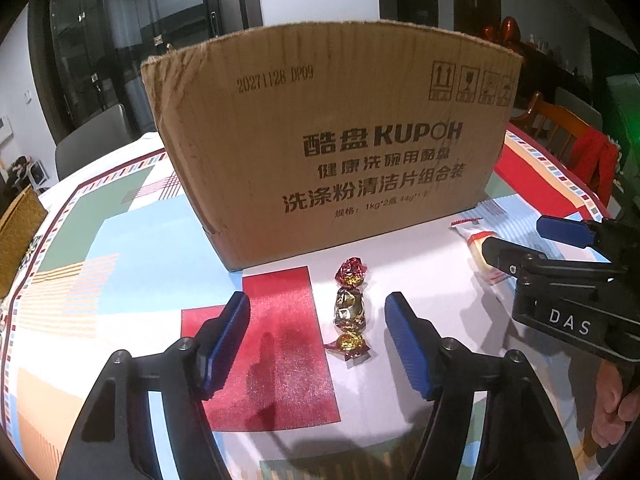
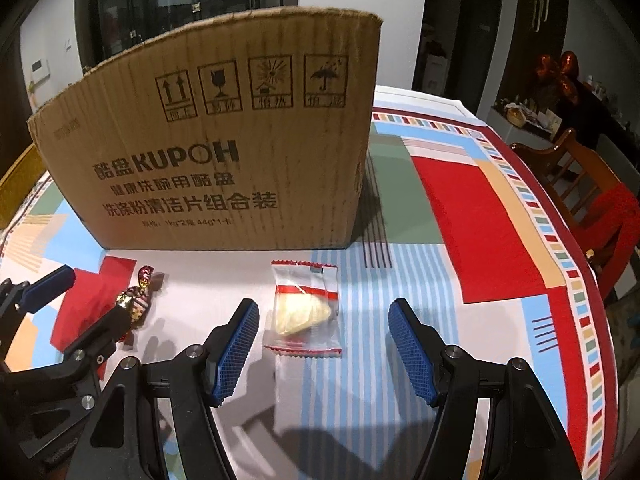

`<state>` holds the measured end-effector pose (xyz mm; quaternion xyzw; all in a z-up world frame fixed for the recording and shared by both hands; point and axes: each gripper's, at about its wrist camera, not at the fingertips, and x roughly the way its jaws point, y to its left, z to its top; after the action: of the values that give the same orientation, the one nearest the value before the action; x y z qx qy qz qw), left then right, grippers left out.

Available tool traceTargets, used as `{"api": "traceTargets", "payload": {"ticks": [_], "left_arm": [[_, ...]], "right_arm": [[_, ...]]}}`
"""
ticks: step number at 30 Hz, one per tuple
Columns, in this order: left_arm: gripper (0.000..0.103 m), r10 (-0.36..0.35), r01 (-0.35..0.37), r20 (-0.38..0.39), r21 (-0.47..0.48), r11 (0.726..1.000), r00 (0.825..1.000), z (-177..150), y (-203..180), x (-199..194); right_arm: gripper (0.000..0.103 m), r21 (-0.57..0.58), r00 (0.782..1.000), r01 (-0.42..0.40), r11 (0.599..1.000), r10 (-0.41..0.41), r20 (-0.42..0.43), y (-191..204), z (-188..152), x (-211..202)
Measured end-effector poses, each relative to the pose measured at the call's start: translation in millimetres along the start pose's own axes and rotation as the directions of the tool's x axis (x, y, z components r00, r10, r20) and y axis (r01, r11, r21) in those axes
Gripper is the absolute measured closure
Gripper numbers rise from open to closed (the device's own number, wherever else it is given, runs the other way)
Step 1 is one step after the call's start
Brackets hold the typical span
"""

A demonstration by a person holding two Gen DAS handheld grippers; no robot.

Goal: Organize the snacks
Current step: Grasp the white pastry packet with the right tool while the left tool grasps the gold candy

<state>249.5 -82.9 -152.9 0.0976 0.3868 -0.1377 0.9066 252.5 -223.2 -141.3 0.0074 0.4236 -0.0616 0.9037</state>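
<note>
The left fingers [image 1: 317, 334] are apart with nothing held; the candy [image 1: 350, 312] lies on the bench [image 1: 160, 240] between them, long way pointing ahead; the right fingers [image 2: 323, 344] gape empty around the snack bag [image 2: 306, 310].

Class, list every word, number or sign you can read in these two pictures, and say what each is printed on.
Brown cardboard box: "20271128 DP09"
Same box: "酷盘 KUPOH"
Same box: "洗涤粉清洁片组合装"
Same box: four handling signs, arrows, glass, sun, umbrella; captions blurred
Same box: specification line, partly "1kg*2", rest blurred
Black right claw: "DAS"
Snack wrappers: no readable text
</note>
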Motion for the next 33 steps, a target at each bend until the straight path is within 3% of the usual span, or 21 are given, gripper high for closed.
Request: {"api": "traceTargets", "payload": {"ticks": [21,24,31,33], "left_arm": [[0.05,-0.018,0.017,-0.036,-0.011,1.0,0.999,-0.2,-0.6,21.5],[0.054,-0.024,0.023,-0.043,-0.018,1.0,0.999,-0.4,-0.9,24.3],[0.082,-0.029,0.028,-0.061,-0.012,1.0,0.998,-2.0,-1.9,27.3],[0.084,-0.025,0.025,-0.062,-0.002,1.0,0.998,-2.2,-3.3,27.3]], "right_arm": [[0.036,0.034,0.999,-0.001,0.999,0.002,-0.052,-4.1,-0.1,28.1],[0.041,0.035,0.999,-0.005,0.999,0.006,-0.052,-3.1,1.1,28.5],[0.064,0.029,0.999,-0.011,1.0,0.012,-0.048,-3.7,3.8,27.9],[0.067,0.023,0.999,-0.012,1.0,0.013,-0.045,-2.7,3.3,27.2]]}}
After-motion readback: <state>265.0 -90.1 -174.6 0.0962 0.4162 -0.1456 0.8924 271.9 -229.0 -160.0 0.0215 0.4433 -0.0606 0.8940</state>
